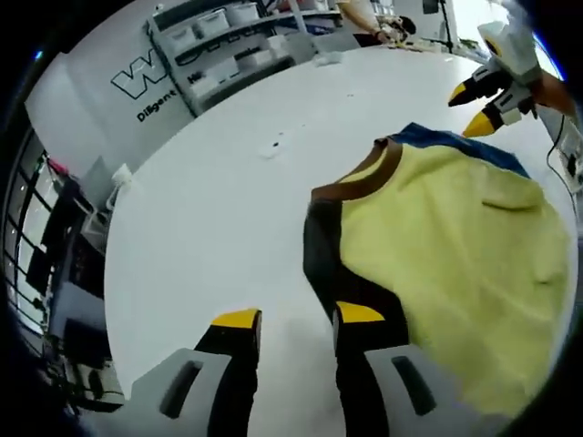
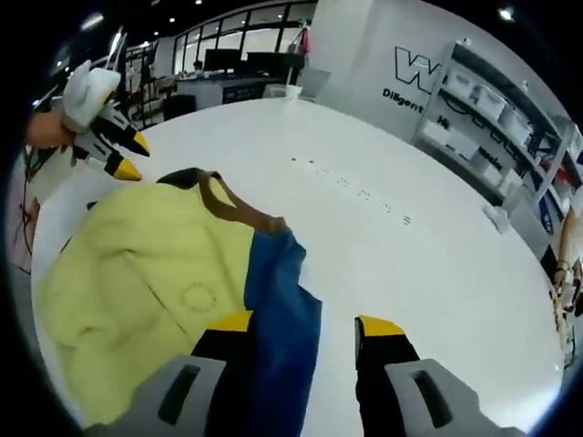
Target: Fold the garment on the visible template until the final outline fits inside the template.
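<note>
A yellow garment [image 1: 455, 237] lies flat on the white table [image 1: 209, 218], with a brown collar [image 1: 360, 187], a black sleeve [image 1: 321, 255] and a blue sleeve [image 1: 455, 144]. My left gripper [image 1: 298, 317] is open at the black sleeve's edge, its right jaw over the cloth. Beyond the blue sleeve, the right gripper [image 1: 469, 107] hovers open. In the right gripper view, my right gripper [image 2: 306, 323] is open with its left jaw above the blue sleeve [image 2: 278, 309]. The garment [image 2: 146, 291] spreads to the left, and the left gripper [image 2: 135, 157] hangs past its far side.
Shelving [image 1: 228, 45] with white bins stands against a lettered wall beyond the table. Small marks [image 2: 364, 196] dot the bare tabletop [image 2: 410, 246]. A small white object [image 2: 496, 217] sits near the table's edge. Cables [image 1: 567, 155] lie by the rim.
</note>
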Action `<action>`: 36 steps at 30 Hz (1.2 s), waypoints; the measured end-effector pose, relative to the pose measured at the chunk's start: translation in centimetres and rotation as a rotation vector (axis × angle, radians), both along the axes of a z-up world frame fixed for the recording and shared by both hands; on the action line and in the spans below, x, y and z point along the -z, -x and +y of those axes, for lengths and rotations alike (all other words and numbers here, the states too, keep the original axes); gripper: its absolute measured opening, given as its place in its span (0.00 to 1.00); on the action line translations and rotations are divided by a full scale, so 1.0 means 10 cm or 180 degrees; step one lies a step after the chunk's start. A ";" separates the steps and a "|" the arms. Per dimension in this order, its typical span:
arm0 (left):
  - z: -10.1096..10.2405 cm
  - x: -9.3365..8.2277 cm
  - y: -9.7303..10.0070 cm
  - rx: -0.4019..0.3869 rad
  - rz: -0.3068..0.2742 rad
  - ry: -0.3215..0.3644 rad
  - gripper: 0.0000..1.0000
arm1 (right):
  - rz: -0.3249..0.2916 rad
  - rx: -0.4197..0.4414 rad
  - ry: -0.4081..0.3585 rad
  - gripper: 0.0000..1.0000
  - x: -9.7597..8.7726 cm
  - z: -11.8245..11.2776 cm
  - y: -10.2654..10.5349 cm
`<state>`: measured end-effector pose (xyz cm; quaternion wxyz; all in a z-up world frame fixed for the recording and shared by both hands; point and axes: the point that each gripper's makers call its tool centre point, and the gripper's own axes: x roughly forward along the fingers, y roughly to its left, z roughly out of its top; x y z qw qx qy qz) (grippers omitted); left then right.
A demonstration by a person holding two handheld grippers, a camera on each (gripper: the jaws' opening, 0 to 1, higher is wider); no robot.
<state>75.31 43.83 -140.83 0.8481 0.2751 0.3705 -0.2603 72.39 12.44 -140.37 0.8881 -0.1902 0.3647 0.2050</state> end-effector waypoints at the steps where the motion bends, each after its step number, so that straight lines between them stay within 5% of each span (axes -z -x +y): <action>1: 0.03 0.00 0.02 -0.0005 0.0010 -0.0005 0.37 | -0.0003 -0.0018 0.0005 0.39 -0.01 0.00 0.01; 11: 0.23 -0.02 0.20 -0.0143 0.0090 0.0058 0.46 | -0.0020 0.0012 -0.0095 0.52 -0.17 -0.15 0.09; 36: 0.60 0.14 0.83 -0.0373 0.0266 0.0095 0.69 | 0.0100 0.0048 -0.0186 0.72 0.08 -0.39 0.74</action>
